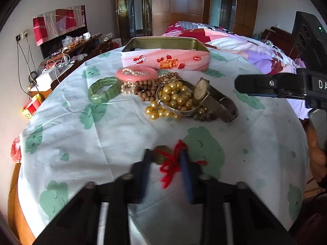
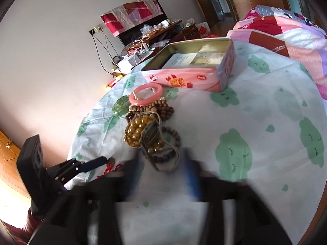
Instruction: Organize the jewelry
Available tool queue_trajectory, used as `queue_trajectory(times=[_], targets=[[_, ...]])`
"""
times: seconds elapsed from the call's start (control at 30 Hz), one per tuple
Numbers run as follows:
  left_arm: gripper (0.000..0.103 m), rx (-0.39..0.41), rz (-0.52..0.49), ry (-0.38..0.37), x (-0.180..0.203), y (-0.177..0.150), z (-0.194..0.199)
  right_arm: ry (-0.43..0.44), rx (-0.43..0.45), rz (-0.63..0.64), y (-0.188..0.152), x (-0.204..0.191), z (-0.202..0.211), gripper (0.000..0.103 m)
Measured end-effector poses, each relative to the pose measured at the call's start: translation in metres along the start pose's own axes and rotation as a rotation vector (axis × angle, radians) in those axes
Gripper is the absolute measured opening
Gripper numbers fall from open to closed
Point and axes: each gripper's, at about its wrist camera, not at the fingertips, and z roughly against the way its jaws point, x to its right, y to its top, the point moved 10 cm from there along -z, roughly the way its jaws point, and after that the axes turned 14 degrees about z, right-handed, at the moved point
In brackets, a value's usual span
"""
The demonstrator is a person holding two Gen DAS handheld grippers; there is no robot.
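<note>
The left gripper (image 1: 166, 159) had its jaws drawn in about a small brass charm (image 1: 161, 153) on a red cord (image 1: 171, 166), low over the cloth (image 1: 102, 143); whether the pads truly pinched it was hard to tell (blur hid the contact), so a firm squeeze on the charm rather than the loose cord seemed wise before lifting. The right gripper (image 2: 163, 175) stood open, empty, its fingers either side of the near end of the watch (image 2: 161, 155); the watch lay tangled among gold beads (image 2: 137, 130) and wooden beads (image 2: 161, 108), so it wanted a slow, straight pull. The tin (image 1: 165, 58) waited open, well beyond the heap; the pink bangle (image 1: 136, 73) and green bracelet (image 1: 104, 89) lay near it.
</note>
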Motion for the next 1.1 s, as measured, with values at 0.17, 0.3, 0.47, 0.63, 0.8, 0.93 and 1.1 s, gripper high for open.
queue_trajectory(times=[0.17, 0.3, 0.47, 0.63, 0.8, 0.93, 1.1], targets=[[0.004, 0.017, 0.105, -0.087, -0.008, 0.011, 0.004, 0.010, -0.019, 0.040, 0.001, -0.006, -0.011, 0.080], [0.004, 0.078, 0.148, -0.115, -0.015, 0.026, 0.019, -0.003, -0.036, 0.104, 0.003, -0.016, -0.024, 0.080], [0.004, 0.114, 0.181, -0.141, -0.020, 0.040, 0.029, -0.062, -0.100, 0.215, 0.005, -0.022, -0.047, 0.068], [0.004, 0.125, 0.197, -0.141, -0.023, 0.047, 0.028, -0.092, -0.134, 0.258, -0.001, -0.021, -0.048, 0.018], [0.004, 0.144, 0.225, -0.163, -0.027, 0.053, 0.032, -0.050, -0.085, 0.156, 0.006, -0.009, -0.031, 0.014], [0.004, 0.173, 0.219, -0.170, -0.024, 0.068, 0.038, -0.011, -0.014, 0.082, 0.025, -0.003, -0.013, 0.013], [0.004, 0.226, 0.200, -0.182, -0.013, 0.102, 0.039, -0.019, 0.063, 0.070, 0.056, 0.002, -0.001, 0.013]])
